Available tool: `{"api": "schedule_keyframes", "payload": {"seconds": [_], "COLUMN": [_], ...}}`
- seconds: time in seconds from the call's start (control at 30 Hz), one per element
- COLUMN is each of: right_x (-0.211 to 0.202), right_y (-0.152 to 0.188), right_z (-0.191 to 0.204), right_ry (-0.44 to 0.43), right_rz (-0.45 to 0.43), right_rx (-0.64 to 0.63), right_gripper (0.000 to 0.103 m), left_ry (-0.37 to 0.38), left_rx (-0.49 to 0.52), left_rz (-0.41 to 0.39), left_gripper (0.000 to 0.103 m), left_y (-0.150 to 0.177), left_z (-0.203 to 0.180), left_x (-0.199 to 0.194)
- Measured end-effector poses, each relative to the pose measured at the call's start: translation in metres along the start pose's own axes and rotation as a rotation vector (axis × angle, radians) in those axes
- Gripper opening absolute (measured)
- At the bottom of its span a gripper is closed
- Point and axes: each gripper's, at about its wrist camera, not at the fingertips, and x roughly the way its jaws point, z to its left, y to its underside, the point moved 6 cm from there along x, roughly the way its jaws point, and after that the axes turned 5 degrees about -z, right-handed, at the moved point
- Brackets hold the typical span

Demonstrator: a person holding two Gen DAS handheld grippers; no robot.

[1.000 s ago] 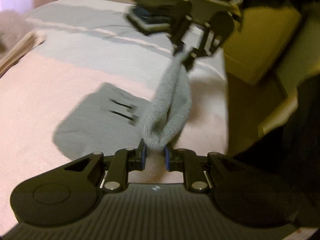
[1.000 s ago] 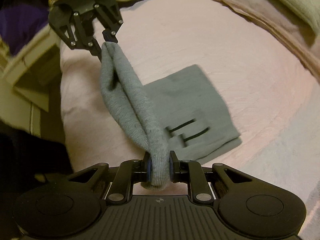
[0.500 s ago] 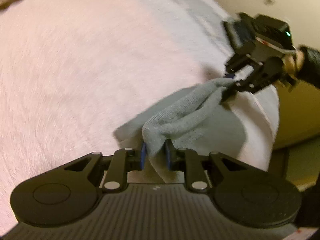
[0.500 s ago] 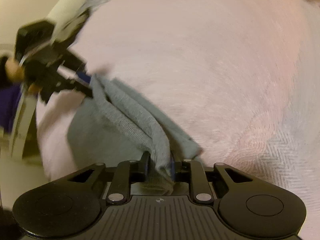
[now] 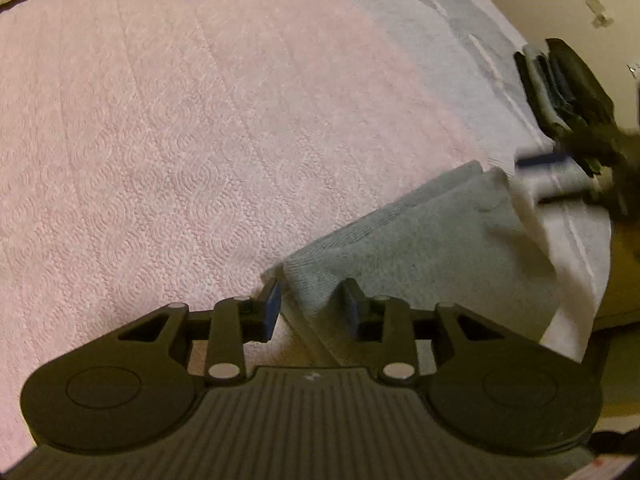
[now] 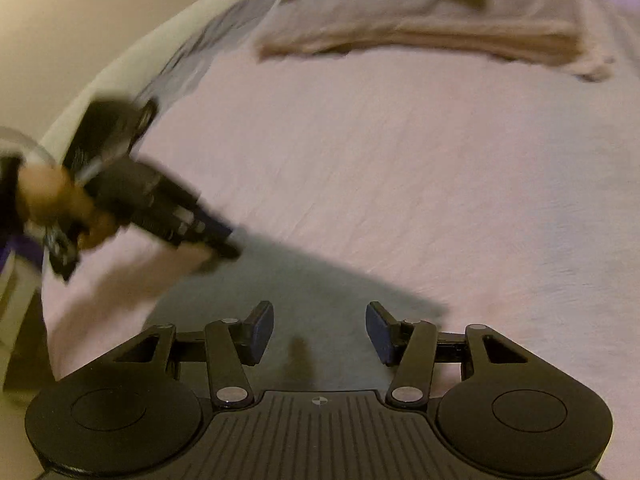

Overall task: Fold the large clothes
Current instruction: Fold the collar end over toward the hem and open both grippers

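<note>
A folded grey knit garment (image 5: 420,248) lies flat on the pink bedspread (image 5: 200,120) near the bed's edge. My left gripper (image 5: 312,304) is open, its blue pads either side of the garment's near corner without clamping it. In the left wrist view the right gripper (image 5: 552,176) is blurred beyond the garment's far end. In the right wrist view the grey garment (image 6: 304,296) lies under my open right gripper (image 6: 320,332), with nothing between its pads. The left gripper (image 6: 216,244) appears blurred at the garment's far left corner, a hand (image 6: 44,196) behind it.
A pile of beige and pink cloth (image 6: 420,24) lies at the far side of the bed. The bedspread has a grey-and-white striped band (image 5: 460,40) toward the edge. The bed's edge (image 5: 576,312) drops off just past the garment.
Both grippers have opened and let go of the grey garment, which now rests flat and folded on the bed. Both grippers are drawing back from it.
</note>
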Motion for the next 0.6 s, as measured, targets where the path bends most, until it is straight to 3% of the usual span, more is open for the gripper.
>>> {"api": "schedule_keyframes", "payload": {"seconds": [0.2, 0.3, 0.43, 0.6], "right_x": [0.037, 0.025, 0.02, 0.031], "right_y": [0.004, 0.003, 0.005, 0.005], "right_z": [-0.06, -0.054, -0.049, -0.046], "right_ry": [-0.009, -0.001, 0.01, 0.032], "right_rz": [-0.042, -0.016, 0.01, -0.002], "right_rx": [0.248, 0.209, 0.201, 0.181], "right_gripper": [0.041, 0.041, 0.041, 0.042], "left_ry": [-0.003, -0.023, -0.073, -0.009], "left_rx": [-0.047, -0.043, 0.039, 0.172], "left_rz": [-0.032, -0.057, -0.106, -0.113], "left_gripper": [0.032, 0.032, 0.026, 0.027], "left_y": [0.004, 0.001, 0.0, 0.018], "left_z": [0.013, 0.009, -0.013, -0.067], "left_x": [0.007, -0.001, -0.044, -0.069]}}
